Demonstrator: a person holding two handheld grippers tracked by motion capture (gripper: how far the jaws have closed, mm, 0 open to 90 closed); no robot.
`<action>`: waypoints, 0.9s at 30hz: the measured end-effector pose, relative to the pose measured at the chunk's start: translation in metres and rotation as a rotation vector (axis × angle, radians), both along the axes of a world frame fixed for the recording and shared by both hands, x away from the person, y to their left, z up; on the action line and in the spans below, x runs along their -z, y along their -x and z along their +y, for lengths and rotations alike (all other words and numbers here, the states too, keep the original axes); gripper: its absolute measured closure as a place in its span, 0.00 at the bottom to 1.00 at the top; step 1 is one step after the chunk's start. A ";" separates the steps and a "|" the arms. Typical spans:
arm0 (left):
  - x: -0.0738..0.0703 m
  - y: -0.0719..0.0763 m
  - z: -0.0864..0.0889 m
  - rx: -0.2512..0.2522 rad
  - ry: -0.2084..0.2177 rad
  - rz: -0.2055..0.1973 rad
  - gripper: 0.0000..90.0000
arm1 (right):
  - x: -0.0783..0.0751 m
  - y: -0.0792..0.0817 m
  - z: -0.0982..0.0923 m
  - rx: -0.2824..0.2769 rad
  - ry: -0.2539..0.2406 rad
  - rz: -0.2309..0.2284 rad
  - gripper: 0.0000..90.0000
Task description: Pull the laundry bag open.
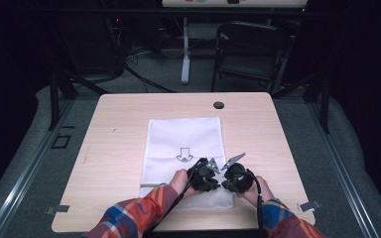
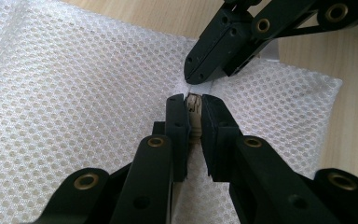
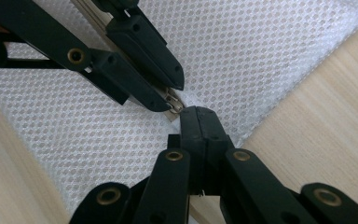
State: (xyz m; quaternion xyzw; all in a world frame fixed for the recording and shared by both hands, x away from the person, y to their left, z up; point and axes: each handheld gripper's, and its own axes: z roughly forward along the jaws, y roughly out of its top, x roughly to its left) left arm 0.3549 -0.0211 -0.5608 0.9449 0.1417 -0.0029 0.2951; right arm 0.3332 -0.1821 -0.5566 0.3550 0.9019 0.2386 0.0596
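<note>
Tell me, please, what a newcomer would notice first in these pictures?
First, the white mesh bag lying flat in the middle of the wooden table, with a small arrow mark printed on it. Next, the two grippers meeting tip to tip at its near edge: the left gripper is shut on the zipper pull, and the right gripper pinches the mesh right beside it.

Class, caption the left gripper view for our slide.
Left tool pinches the zipper pull of a white mesh bag.
</note>
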 end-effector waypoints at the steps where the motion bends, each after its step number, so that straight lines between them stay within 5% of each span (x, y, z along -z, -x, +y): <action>1: 0.000 0.000 0.000 -0.001 0.000 0.000 0.91 | 0.000 0.000 0.000 0.000 0.000 0.000 1.00; 6: 0.000 0.001 0.000 -0.001 -0.001 0.002 0.91 | -0.001 -0.001 -0.002 -0.013 0.032 0.003 1.00; 27: -0.004 -0.003 0.016 -0.018 -0.017 0.014 0.91 | -0.001 -0.001 -0.002 0.007 0.030 0.011 1.00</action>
